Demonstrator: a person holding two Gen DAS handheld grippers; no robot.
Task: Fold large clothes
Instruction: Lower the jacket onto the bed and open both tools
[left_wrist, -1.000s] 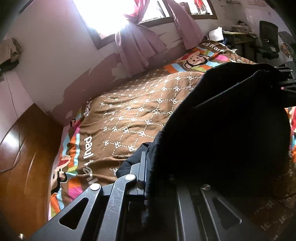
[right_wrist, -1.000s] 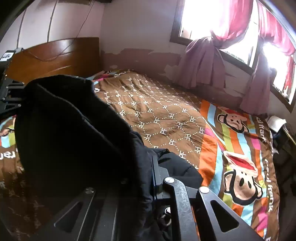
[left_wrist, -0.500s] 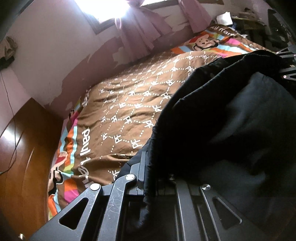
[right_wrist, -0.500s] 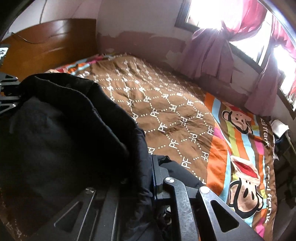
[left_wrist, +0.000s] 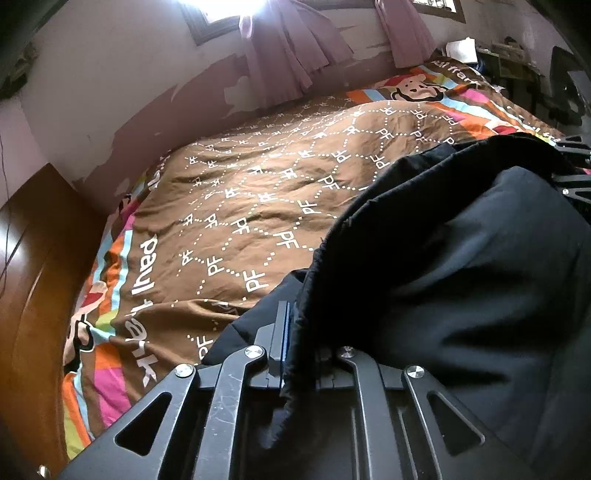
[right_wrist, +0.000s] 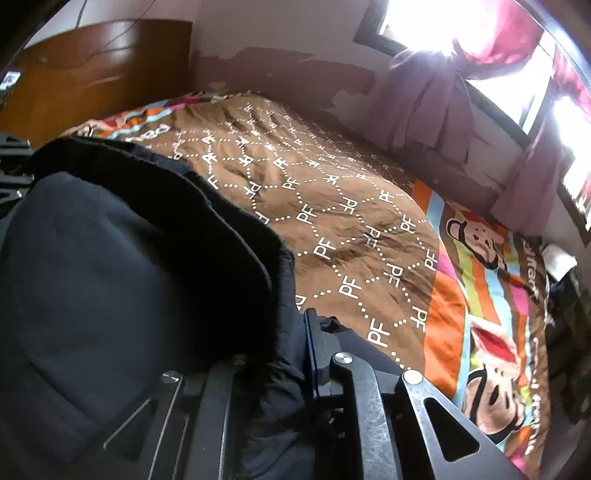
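While slung between two grips: black jacket (left_wrist: 461, 258), bulk sagging onto quilt (left_wrist: 258, 206), edge raised above it. Left gripper (left_wrist: 299, 343) and right gripper (right_wrist: 291, 343): fingers pinching jacket fabric, lately eased slightly wider. Risk: hem slipping free, bulky padding bunching, fold landing crooked on quilt.

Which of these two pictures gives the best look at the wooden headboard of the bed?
The right wrist view. There the wooden headboard spans the top left, its curved top edge visible behind the bedspread. The left wrist view catches only a slice of the headboard along its left border, stretched by the lens.
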